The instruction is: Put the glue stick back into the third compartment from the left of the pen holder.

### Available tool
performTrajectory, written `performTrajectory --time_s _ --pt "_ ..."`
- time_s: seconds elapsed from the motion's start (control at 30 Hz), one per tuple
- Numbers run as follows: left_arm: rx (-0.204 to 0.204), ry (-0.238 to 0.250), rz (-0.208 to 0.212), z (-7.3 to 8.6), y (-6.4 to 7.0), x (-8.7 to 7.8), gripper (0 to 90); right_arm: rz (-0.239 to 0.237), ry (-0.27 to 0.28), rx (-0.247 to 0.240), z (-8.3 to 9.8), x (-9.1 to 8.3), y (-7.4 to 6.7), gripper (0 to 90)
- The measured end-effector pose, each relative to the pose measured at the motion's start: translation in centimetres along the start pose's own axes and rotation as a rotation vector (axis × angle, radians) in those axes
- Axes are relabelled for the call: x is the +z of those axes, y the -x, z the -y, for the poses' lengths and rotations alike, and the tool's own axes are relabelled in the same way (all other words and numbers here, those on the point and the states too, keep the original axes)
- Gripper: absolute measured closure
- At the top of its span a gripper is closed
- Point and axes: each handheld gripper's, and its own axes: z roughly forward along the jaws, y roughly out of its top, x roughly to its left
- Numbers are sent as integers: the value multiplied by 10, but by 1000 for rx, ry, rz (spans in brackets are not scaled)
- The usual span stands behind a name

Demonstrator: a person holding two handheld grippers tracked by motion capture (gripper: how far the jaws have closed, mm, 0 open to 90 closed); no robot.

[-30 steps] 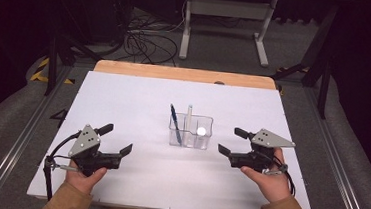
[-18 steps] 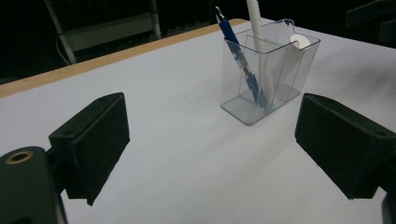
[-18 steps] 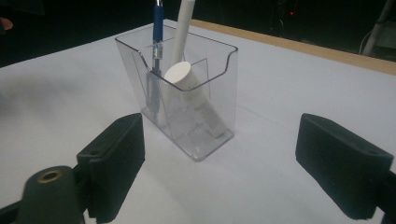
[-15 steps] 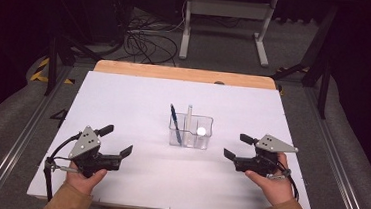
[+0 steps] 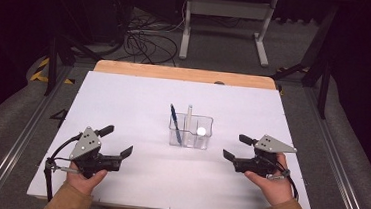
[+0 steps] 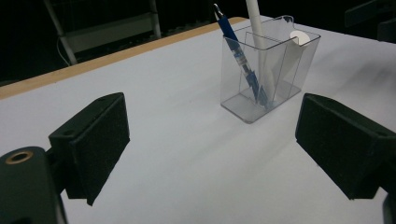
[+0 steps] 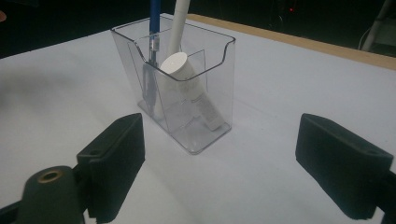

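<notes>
Resting on a broad white worktop [image 5: 138, 106] with a pale wooden far edge, a clear plastic two-compartment pen holder [image 5: 191, 131] stands upright between two hand-held grippers, near the middle of the surface. Seen from the high view, the holder lies ahead of and between both sets of jaws, well apart from each, with the right gripper [image 5: 231, 147] somewhat the nearer of the two. The left gripper [image 5: 116, 140] sits lower and farther off, toward the near left corner.

Both grippers are released: each pair of black jaws stands wide apart with nothing between the pads. In the right gripper view the holder [image 7: 180, 95] sits straight ahead, centred in the gap, presenting a narrow end. In the left gripper view it [image 6: 268, 70] stands ahead and toward the right-hand jaw.

Inside the holder, long axes run mostly upright. A blue ballpoint pen [image 6: 239, 56] leans in the compartment farther from the right jaws, beside a slim white stick-like pen [image 7: 177, 25]. A short white cylindrical tube [image 7: 189, 84] leans in the compartment nearest the right jaws, its round cap uppermost and tilted toward them.

Each hand grips its tool low over the worktop, jaws pointing roughly level and inward toward the holder. Judging by reach, the right hand looks better placed to take the white tube.
</notes>
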Motion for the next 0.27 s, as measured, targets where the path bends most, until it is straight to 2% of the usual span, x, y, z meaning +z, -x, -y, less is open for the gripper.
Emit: performTrajectory --time_s 0.17,0.27 --pt "-8 1 0 1 0 0 106 -1 3 -3 0 0 0 163" --pt "1 5 0 1 0 1 99 -1 5 -4 0 -1 0 162"
